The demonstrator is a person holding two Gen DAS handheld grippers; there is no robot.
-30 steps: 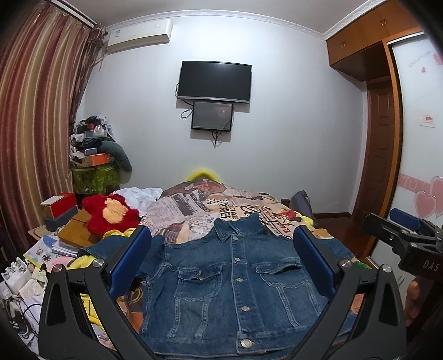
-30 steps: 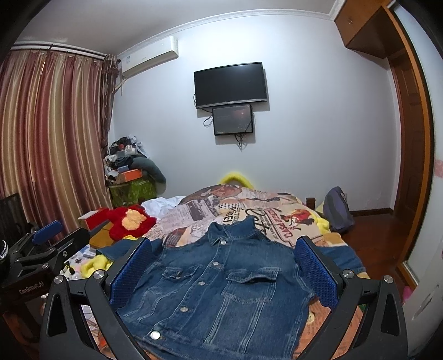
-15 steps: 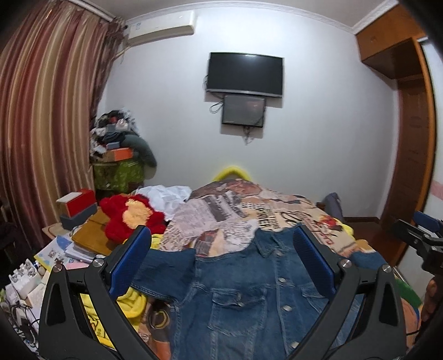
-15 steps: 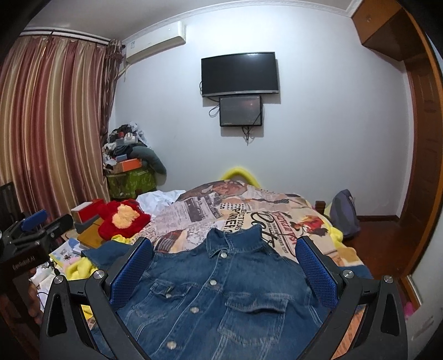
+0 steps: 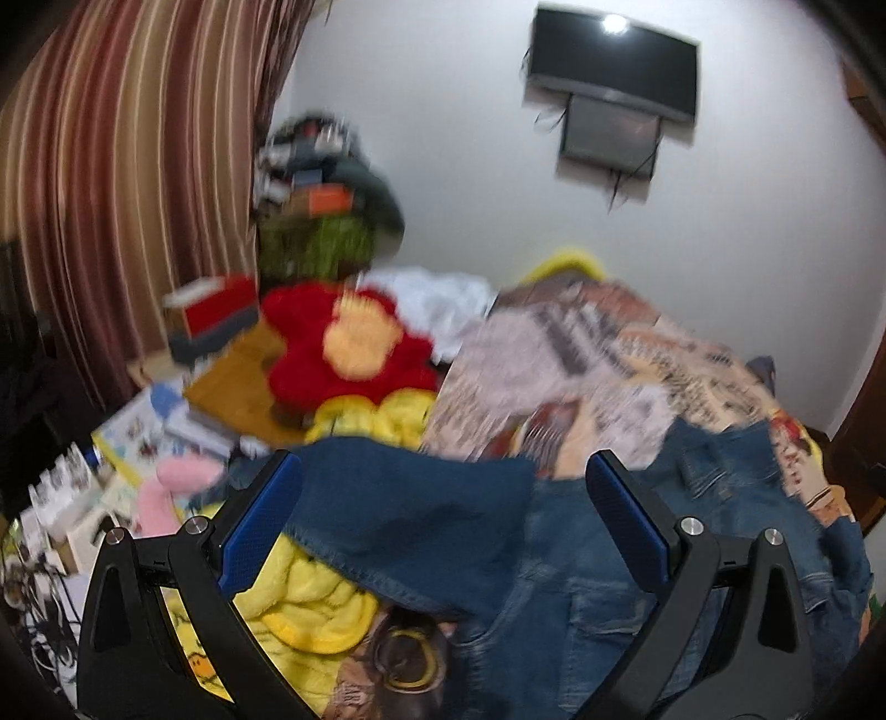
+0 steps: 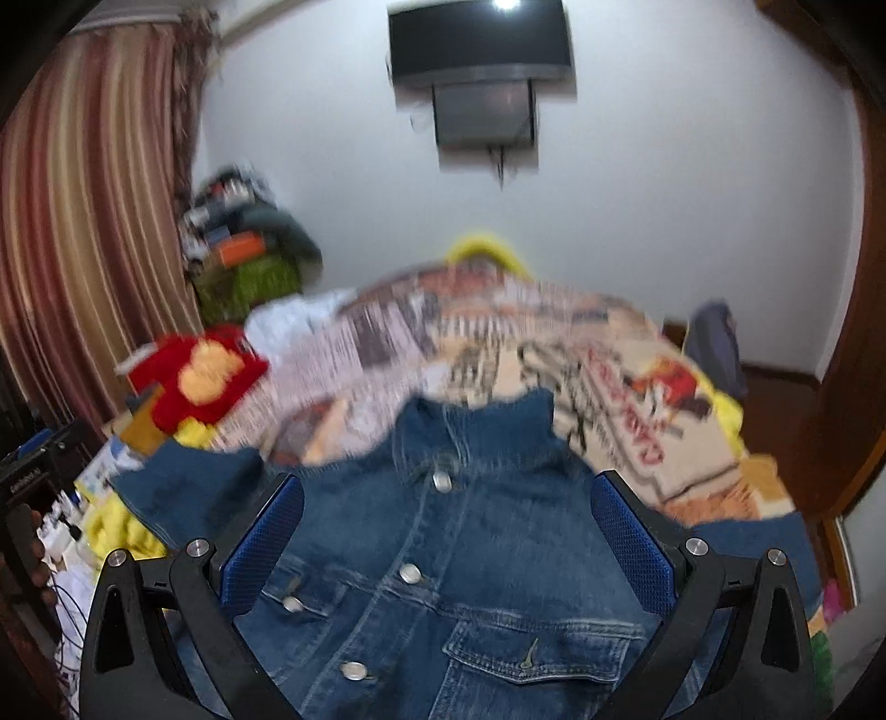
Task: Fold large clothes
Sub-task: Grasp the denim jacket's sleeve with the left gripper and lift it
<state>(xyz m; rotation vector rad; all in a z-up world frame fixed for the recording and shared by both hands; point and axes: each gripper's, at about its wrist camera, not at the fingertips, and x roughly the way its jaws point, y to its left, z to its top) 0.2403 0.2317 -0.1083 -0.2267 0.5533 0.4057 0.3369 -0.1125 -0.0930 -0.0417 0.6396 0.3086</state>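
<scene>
Striped curtain [image 5: 127, 166] at far left, with a cluttered side surface below it; red plush toy [image 5: 343, 343] and yellow blanket [image 5: 310, 603] beside the bed edge. Left gripper [image 5: 443, 531]: jaws spread wide, nothing held; the left sleeve [image 5: 410, 515] of the denim jacket [image 6: 470, 554] lies directly ahead between its blue pads, spread sideways toward the yellow blanket. Denim jacket: flat on the printed bedspread [image 6: 554, 354], front up, buttoned, collar toward the far wall, long axis running away from the viewer. Right gripper [image 6: 446, 543]: jaws equally wide, empty, centred over the jacket's chest just below the collar. Judgement: the left gripper is the nearer to the sleeve, so a first fold inward falls to it. Wall television [image 6: 479, 41] at rear. Both views are motion-blurred.
</scene>
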